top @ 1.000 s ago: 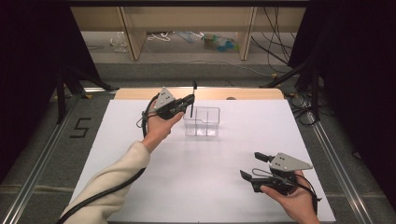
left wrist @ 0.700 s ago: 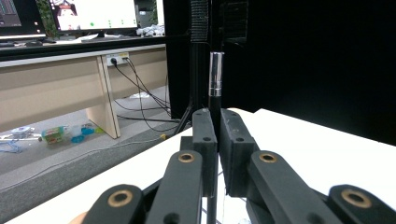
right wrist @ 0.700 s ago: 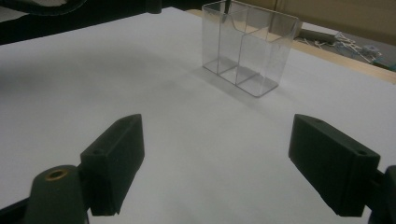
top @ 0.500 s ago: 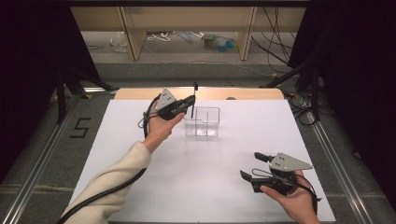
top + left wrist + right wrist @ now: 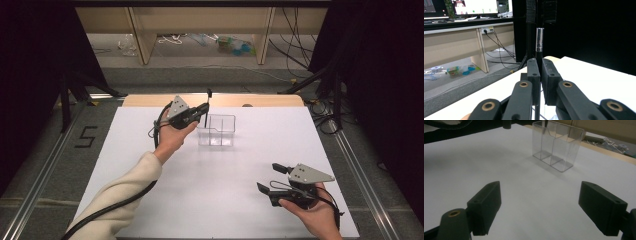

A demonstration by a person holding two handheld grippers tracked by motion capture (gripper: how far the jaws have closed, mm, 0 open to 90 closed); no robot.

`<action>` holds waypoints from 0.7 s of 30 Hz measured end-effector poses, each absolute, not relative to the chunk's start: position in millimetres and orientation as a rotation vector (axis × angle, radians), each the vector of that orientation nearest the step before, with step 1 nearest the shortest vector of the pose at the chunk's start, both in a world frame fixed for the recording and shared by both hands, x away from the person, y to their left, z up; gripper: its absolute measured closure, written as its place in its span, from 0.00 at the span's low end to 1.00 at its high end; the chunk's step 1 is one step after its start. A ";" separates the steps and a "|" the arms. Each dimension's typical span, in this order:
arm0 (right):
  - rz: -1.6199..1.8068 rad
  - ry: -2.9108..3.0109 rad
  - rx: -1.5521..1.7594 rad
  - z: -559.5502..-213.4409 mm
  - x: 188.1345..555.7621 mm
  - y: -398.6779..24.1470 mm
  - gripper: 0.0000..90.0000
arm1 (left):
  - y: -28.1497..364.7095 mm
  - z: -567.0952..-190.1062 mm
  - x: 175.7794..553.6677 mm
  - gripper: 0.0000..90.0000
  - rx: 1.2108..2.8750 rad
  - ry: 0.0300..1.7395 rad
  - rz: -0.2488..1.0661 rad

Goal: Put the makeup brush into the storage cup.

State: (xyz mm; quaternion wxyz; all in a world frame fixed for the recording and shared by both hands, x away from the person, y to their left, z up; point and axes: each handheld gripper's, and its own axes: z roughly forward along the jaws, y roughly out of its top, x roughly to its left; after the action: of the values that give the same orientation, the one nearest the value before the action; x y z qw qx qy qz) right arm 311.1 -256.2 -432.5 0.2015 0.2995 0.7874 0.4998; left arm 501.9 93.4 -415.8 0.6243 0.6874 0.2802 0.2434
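Note:
A clear plastic box with two compartments stands on the white table, at the back middle. My left gripper is shut on a slim black pen, which it holds upright at the box's left end. In the left gripper view the pen rises between the closed jaws of the left gripper, with a silver band near its top. The pen's lower end dips into the box at its left compartment. My right gripper is open near the front right, and nothing lies between the jaws of that right gripper.
A wooden strip runs along the table's far edge. Beyond it are bench legs, cables and small litter on the floor. Black stands flank the table on both sides.
The left gripper has sunk slightly with the pen, towards the box. The right gripper has stayed where it was.

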 end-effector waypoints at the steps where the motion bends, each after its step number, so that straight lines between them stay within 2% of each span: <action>1: 1.394 2.201 0.840 -432.6 311.0 -256.1 0.22 | 93.4 -416.2 501.8 0.95 1.578 0.649 0.557; 21: 1.396 2.202 0.834 -432.7 311.1 -256.0 0.22 | 94.8 -424.4 503.8 0.95 1.582 0.673 0.551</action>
State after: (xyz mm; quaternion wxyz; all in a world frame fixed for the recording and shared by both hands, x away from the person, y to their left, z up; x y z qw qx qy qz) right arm 311.1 -256.0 -432.7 0.2008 0.2984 0.7881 0.4996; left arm 503.8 94.8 -424.4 0.6196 0.6878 0.2928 0.2395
